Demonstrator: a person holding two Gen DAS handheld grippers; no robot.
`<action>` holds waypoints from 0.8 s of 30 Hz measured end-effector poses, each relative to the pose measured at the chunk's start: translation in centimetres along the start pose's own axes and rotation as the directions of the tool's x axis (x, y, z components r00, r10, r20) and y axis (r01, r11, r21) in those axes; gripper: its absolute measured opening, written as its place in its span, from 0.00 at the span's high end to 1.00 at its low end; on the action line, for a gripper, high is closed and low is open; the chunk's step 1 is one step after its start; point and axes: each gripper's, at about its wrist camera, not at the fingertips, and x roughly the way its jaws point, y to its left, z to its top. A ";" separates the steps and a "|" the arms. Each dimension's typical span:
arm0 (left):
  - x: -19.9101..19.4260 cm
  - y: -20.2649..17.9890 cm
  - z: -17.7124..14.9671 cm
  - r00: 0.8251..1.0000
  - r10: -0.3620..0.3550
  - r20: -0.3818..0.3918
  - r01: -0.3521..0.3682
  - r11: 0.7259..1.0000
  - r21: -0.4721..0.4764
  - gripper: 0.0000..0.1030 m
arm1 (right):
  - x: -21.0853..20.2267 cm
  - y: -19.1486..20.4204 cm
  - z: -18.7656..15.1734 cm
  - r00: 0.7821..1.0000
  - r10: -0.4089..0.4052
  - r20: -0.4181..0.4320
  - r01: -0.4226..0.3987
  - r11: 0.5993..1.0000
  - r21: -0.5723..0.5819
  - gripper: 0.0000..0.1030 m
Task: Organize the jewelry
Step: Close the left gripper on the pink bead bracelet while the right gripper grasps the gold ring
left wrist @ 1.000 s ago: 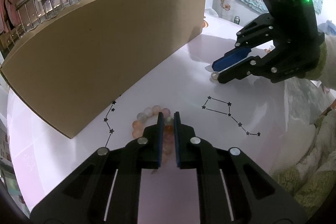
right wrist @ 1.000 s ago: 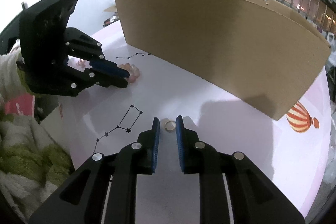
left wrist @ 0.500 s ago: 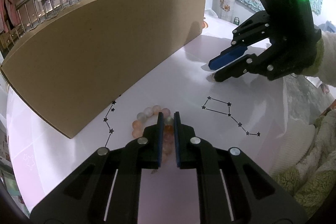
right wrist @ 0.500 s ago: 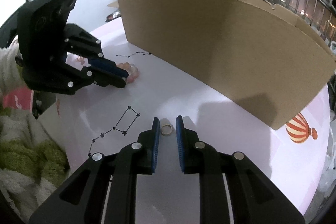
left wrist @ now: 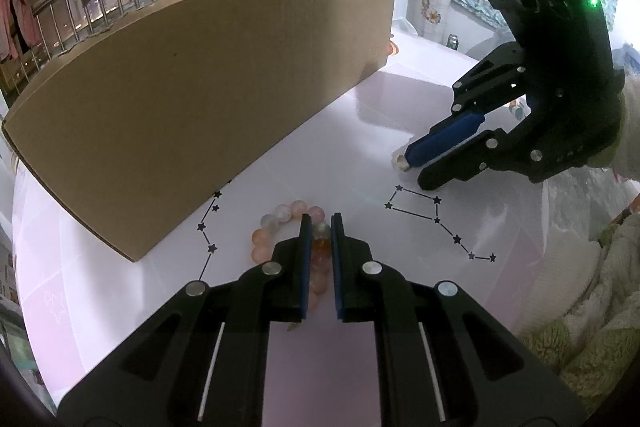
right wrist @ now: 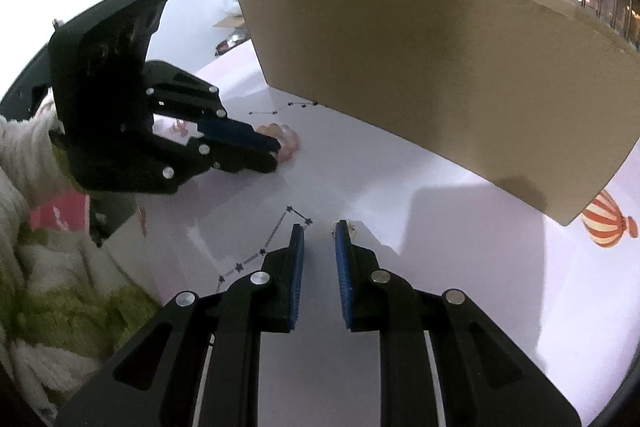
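A bracelet of pink, orange and pale beads (left wrist: 280, 217) lies on the white table. My left gripper (left wrist: 319, 227) is shut on one side of it; the beads show between the blue pads. It also shows in the right wrist view (right wrist: 286, 143), at the left gripper (right wrist: 276, 151). A small ring (left wrist: 400, 161) lies at the tip of my right gripper (left wrist: 414, 165). In the right wrist view the ring (right wrist: 351, 227) peeks out just right of the right finger, outside the open right gripper (right wrist: 319, 229).
A long brown cardboard box (left wrist: 200, 87) stands along the far side of the table, also in the right wrist view (right wrist: 440, 75). Black constellation drawings (left wrist: 436, 219) and a balloon print (right wrist: 606, 221) mark the tabletop (right wrist: 440, 267). Fleecy sleeves (right wrist: 48, 267) lie at the near edge.
My right gripper has shifted left, so the ring that lay between its fingers now sits beside the right finger. The left gripper stays shut on the bracelet.
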 end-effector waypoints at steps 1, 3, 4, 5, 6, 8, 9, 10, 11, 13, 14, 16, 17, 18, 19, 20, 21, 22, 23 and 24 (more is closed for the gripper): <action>0.0 0.0 0.0 1.000 0.000 0.000 0.000 1.000 0.000 0.92 | 0.1 0.0 0.0 1.000 0.007 0.002 -0.007 1.000 0.006 0.84; 0.0 0.0 0.0 1.000 0.000 0.001 0.000 1.000 0.001 0.92 | -0.3 0.2 -0.2 1.000 0.012 0.006 -0.012 1.000 0.006 0.84; 0.0 0.0 0.0 1.000 0.000 0.000 0.000 1.000 0.001 0.92 | -0.4 0.3 -0.2 1.000 0.006 0.008 -0.006 1.000 -0.003 0.84; 0.0 0.0 0.0 1.000 -0.001 0.000 0.001 1.000 0.001 0.92 | -0.6 0.4 -0.1 1.000 -0.001 0.009 0.001 1.000 -0.012 0.84; 0.0 -0.1 0.0 1.000 0.000 0.000 0.000 1.000 0.002 0.92 | -0.8 0.4 0.0 1.000 -0.015 0.012 0.015 0.999 -0.031 0.84; 0.0 -0.2 0.1 1.000 0.001 -0.001 -0.001 1.000 0.005 0.92 | -0.9 0.4 0.2 0.999 -0.046 0.008 0.047 0.996 -0.080 0.84; 0.0 -0.2 0.1 1.000 0.001 -0.002 -0.001 1.000 0.007 0.92 | -0.9 0.4 0.4 0.998 -0.059 0.001 0.059 0.993 -0.100 0.84; 0.0 -0.2 0.1 1.000 0.002 -0.003 -0.002 1.000 0.009 0.92 | -0.7 0.3 0.5 0.998 -0.069 -0.009 0.067 0.990 -0.123 0.84; 0.0 -0.2 0.1 1.000 0.002 -0.004 -0.002 1.000 0.010 0.92 | -0.6 0.3 0.7 0.997 -0.073 -0.021 0.069 0.986 -0.154 0.84; -0.1 -0.1 0.1 1.000 0.003 -0.005 -0.002 1.000 0.009 0.92 | -0.4 0.2 1.0 0.997 -0.065 -0.036 0.057 0.980 -0.190 0.84; -0.1 0.0 0.1 1.000 0.003 -0.006 -0.003 1.000 0.007 0.92 | -0.2 0.2 1.2 0.997 -0.058 -0.044 0.048 0.977 -0.206 0.84; -0.2 0.0 0.1 1.000 0.004 -0.006 -0.004 1.000 0.005 0.92 | -0.4 -0.1 1.3 0.997 -0.060 -0.054 0.046 0.973 -0.225 0.84; -0.2 0.0 0.1 1.000 0.005 -0.006 -0.005 1.000 0.004 0.92 | -0.2 -0.3 1.4 0.997 -0.055 -0.063 0.040 0.973 -0.227 0.84; -0.2 0.1 0.1 1.000 0.006 -0.007 -0.006 1.000 0.001 0.92 | -0.1 -0.4 1.5 0.996 -0.053 -0.067 0.036 0.974 -0.225 0.84; -0.2 0.1 0.1 1.000 0.007 -0.007 -0.007 1.000 -0.001 0.92 | 0.0 -0.4 1.5 0.997 -0.047 -0.068 0.031 0.975 -0.221 0.84; -0.2 0.1 0.0 1.000 0.006 -0.006 -0.006 1.000 -0.003 0.92 | 0.0 -0.6 1.5 0.997 -0.036 -0.066 0.021 0.978 -0.208 0.84; -0.2 0.2 0.0 1.000 0.006 -0.005 -0.006 1.000 -0.005 0.92 | -0.1 -0.6 1.5 0.997 -0.030 -0.066 0.017 0.980 -0.198 0.84; -0.2 0.2 0.0 1.000 0.006 -0.005 -0.006 1.000 -0.006 0.92 | -0.1 -0.7 1.4 0.998 -0.024 -0.065 0.011 0.982 -0.186 0.84; -0.2 0.2 0.0 1.000 0.005 -0.004 -0.005 1.000 -0.008 0.92 | -0.1 -0.8 1.4 0.998 -0.016 -0.065 0.004 0.985 -0.175 0.84; -0.2 0.3 0.0 1.000 0.004 -0.004 -0.004 1.000 -0.010 0.92 | 0.0 -0.8 1.3 0.998 -0.014 -0.061 0.004 0.987 -0.163 0.84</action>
